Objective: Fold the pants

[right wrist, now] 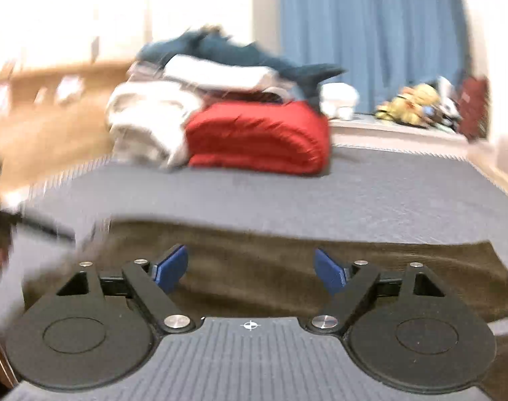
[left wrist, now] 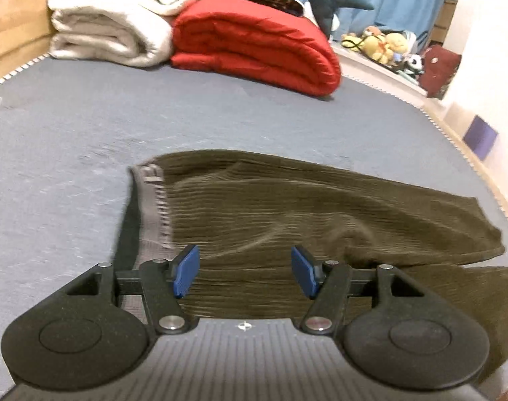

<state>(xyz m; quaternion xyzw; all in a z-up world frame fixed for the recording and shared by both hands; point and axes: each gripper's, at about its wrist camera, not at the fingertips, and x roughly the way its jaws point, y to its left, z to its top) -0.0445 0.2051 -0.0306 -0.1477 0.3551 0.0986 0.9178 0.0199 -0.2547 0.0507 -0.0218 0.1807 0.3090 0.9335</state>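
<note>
Olive corduroy pants (left wrist: 287, 207) lie rumpled on the bed (left wrist: 70, 140) near its front edge, grey waistband lining exposed. Left gripper (left wrist: 245, 270) and right gripper (right wrist: 250, 269) both spread apart above them, empty.

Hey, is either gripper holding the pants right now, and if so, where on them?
Neither. The left gripper and right gripper are both open above the olive pants, gripping nothing.
</note>
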